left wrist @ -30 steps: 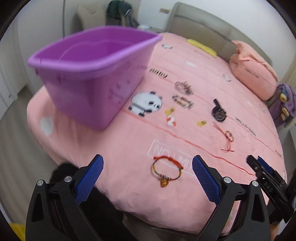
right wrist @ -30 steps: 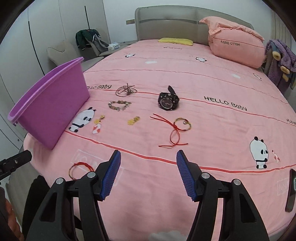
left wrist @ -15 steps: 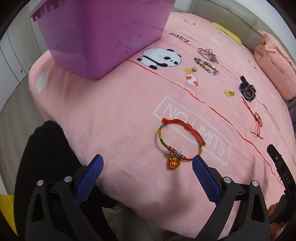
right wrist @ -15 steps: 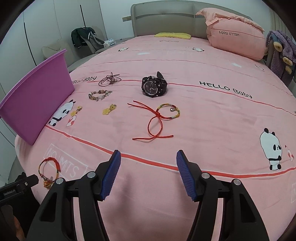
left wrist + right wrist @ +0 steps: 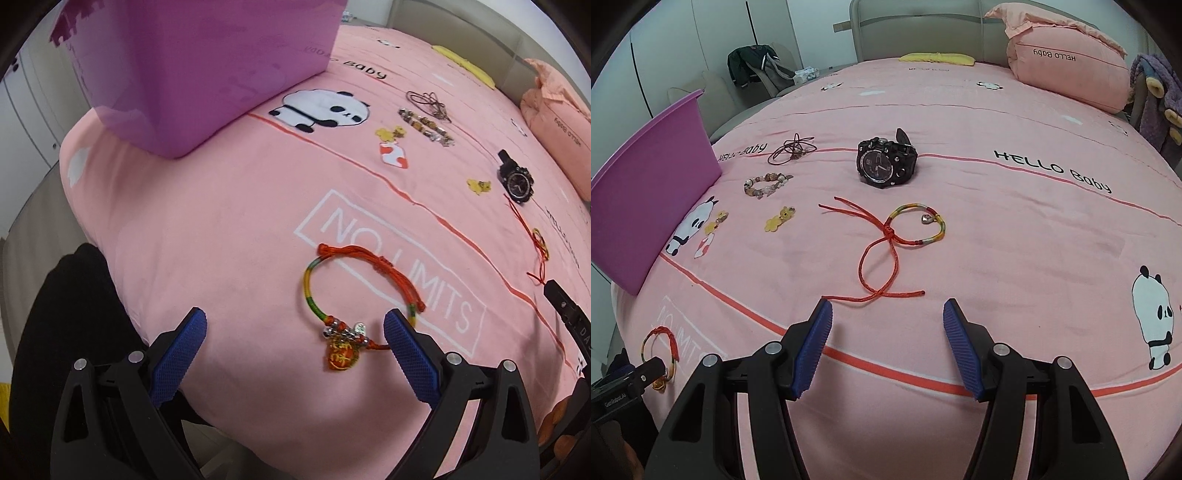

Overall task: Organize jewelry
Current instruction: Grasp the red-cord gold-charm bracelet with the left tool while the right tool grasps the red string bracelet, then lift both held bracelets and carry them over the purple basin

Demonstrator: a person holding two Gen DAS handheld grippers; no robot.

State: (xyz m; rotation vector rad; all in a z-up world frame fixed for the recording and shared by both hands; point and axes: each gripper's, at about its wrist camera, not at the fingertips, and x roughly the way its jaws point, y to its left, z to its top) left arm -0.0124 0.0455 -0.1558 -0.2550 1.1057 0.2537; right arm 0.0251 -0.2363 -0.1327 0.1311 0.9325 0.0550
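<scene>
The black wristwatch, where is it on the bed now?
In the right wrist view the black wristwatch lies mid-bed on the pink bedspread, beyond the red cord bracelet with a heart charm and right of the tangled brown cord.

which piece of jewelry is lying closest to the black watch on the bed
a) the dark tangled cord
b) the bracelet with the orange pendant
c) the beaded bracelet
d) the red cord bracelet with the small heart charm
d: in the right wrist view the red cord bracelet lies just in front of the black watch; the other three sit farther off toward the purple bin.
</scene>
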